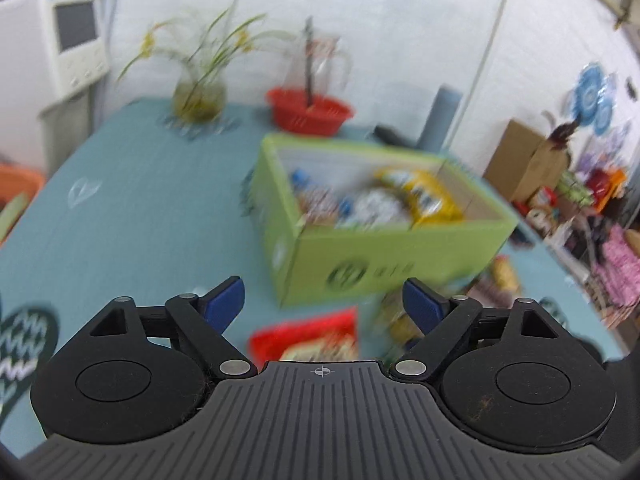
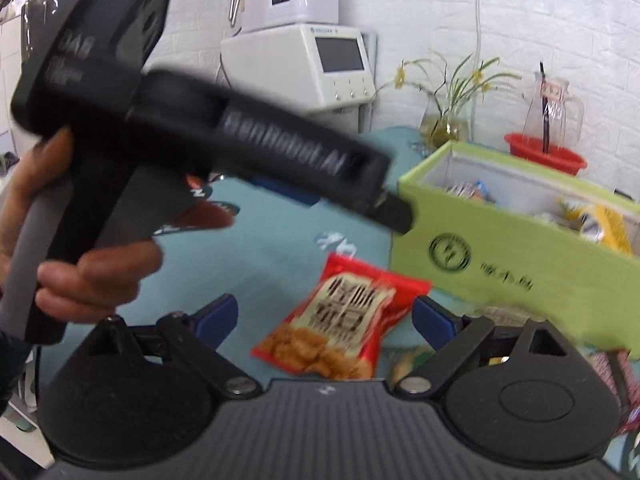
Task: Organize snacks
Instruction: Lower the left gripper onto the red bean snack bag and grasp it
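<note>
The red snack packet (image 2: 340,320) is lying just ahead between the right gripper (image 2: 324,316)'s spread, empty jaws, long axis running diagonally toward the green box (image 2: 520,256); left gripper (image 1: 322,304) is also gaping empty.

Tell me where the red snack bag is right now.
The red snack bag lies flat on the teal tablecloth, just in front of the green box, near its left front corner in the right wrist view, ahead of the open right gripper.

My views are bright and evenly lit, with soft shadows; motion blur smears the green box (image 1: 384,256) and wall, and fisheye bending darkens the corners
</note>
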`<act>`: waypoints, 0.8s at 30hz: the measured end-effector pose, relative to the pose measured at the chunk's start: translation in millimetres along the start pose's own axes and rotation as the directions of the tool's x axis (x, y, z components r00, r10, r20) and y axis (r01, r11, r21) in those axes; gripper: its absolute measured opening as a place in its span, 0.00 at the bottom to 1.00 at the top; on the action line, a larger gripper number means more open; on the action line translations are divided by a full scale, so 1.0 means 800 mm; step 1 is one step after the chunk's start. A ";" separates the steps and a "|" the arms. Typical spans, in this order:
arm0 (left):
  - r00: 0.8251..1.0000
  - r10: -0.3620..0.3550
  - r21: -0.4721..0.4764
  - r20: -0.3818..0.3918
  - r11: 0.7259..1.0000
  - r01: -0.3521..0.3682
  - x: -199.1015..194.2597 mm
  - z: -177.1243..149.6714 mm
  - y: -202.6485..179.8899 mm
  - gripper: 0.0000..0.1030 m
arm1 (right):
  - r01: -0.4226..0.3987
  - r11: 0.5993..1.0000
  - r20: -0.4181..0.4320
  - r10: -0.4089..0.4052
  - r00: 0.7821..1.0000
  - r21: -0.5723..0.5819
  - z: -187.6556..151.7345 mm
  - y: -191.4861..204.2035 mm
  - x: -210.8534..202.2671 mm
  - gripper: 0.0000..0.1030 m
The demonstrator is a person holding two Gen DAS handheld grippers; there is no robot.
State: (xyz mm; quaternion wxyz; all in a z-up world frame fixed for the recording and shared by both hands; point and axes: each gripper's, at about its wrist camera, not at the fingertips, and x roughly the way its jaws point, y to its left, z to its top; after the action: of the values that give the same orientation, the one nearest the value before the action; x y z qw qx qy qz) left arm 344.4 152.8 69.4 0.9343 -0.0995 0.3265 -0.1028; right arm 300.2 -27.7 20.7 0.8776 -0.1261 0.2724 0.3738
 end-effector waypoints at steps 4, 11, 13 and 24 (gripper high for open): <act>0.997 -0.016 -0.101 -0.075 0.995 0.008 0.008 -0.033 0.029 0.59 | -0.013 0.999 -0.034 0.014 0.999 0.045 -0.006 -0.002 0.015 0.90; 0.985 -0.094 -0.105 -0.143 0.991 0.079 0.025 -0.050 0.018 0.27 | -0.048 0.993 -0.065 0.055 0.996 0.104 -0.015 0.006 0.025 0.91; 0.985 -0.095 -0.100 -0.145 0.992 0.081 0.016 -0.061 0.014 0.24 | -0.049 0.992 -0.061 0.057 0.997 0.115 -0.020 0.008 0.015 0.91; 0.982 -0.104 -0.071 -0.157 0.993 0.093 -0.026 -0.118 -0.045 0.34 | 0.013 0.995 -0.063 -0.007 0.998 0.099 -0.068 0.042 -0.054 0.91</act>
State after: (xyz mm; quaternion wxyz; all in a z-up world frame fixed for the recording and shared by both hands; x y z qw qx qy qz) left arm 264.2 112.1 18.3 0.8951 -0.1365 0.3984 -0.1462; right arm 230.0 -53.3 0.3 0.8757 -0.0954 0.3172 0.3513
